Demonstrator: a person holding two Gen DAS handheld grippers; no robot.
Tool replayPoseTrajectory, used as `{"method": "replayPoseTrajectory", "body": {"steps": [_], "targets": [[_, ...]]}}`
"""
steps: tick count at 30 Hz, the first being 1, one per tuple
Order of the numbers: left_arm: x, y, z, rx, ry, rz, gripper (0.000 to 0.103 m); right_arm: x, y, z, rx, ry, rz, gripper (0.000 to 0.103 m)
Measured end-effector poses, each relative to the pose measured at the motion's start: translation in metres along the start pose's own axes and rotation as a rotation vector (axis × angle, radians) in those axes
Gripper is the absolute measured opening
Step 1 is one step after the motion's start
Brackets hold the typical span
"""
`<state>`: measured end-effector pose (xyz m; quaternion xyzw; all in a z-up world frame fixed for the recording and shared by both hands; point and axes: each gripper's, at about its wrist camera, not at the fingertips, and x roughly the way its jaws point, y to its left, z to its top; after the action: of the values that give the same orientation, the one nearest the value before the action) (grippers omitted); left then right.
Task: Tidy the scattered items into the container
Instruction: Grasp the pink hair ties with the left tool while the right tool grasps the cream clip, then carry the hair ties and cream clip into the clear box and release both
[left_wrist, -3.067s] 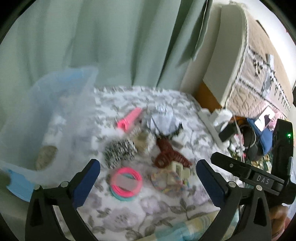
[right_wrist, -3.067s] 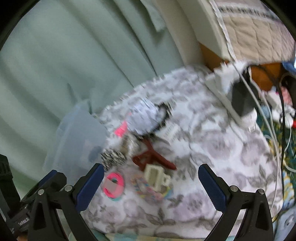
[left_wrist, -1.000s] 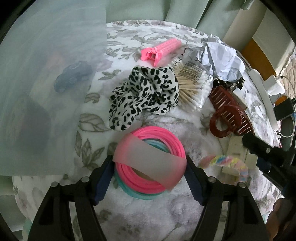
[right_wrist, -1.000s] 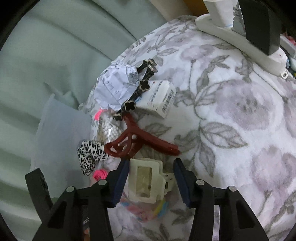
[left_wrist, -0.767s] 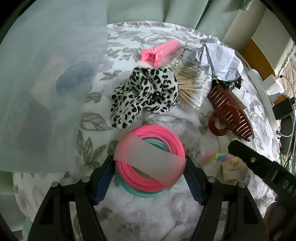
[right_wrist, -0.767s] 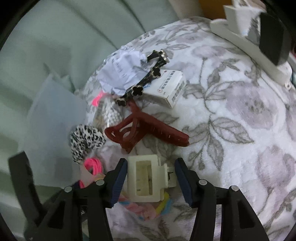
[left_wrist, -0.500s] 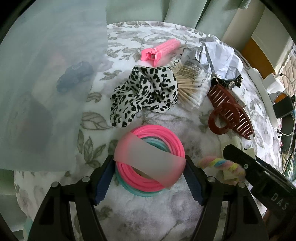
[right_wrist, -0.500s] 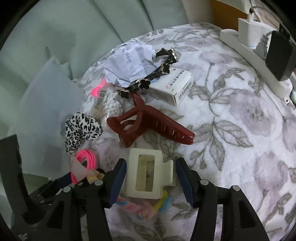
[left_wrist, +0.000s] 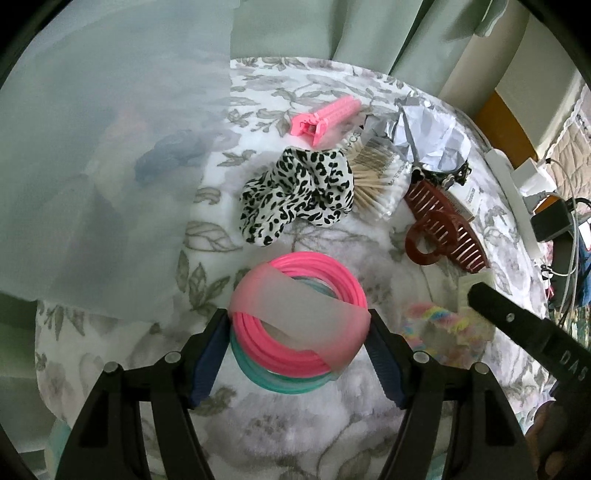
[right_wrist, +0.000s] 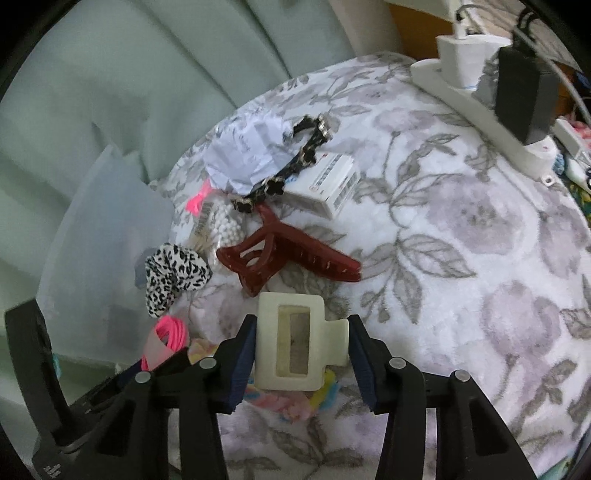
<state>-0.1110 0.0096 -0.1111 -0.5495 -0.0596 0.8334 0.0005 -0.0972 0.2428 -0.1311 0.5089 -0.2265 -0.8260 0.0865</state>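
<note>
The left claw is pinched shut around the pink rings on the bed. The right claw squeezes the cream clip. The see-through box stands at 10 o'clock from the rings, with the spotted scrunchie at 12

- A pale green curtain hangs in folds behind.
- A white blanket with grey flowers covers the surface.
- A white power strip lies on its far edge.
- Soft daylight fills the room.
</note>
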Motion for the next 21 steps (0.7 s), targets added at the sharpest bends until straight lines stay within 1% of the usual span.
{"method": "replayPoseTrajectory", "body": {"steps": [6, 8, 13, 17, 21], "targets": [[-0.016, -0.003, -0.004, 0.007, -0.032, -0.017, 0.073, -0.021, -0.002, 0.000, 0.021, -0.038, 0.019, 0.051], [-0.014, -0.005, -0.003, 0.010, -0.040, -0.024, 0.073, -0.033, -0.004, -0.001, 0.017, -0.056, 0.024, 0.051], [-0.025, -0.010, -0.003, 0.028, -0.074, -0.043, 0.073, -0.049, 0.000, 0.006, 0.036, -0.102, 0.059, 0.051], [-0.039, -0.015, -0.002, 0.052, -0.116, -0.056, 0.073, -0.064, 0.008, 0.008, 0.028, -0.137, 0.076, 0.051], [-0.062, -0.022, 0.001, 0.083, -0.181, -0.077, 0.073, -0.085, 0.021, 0.013, 0.002, -0.185, 0.100, 0.051]]}}
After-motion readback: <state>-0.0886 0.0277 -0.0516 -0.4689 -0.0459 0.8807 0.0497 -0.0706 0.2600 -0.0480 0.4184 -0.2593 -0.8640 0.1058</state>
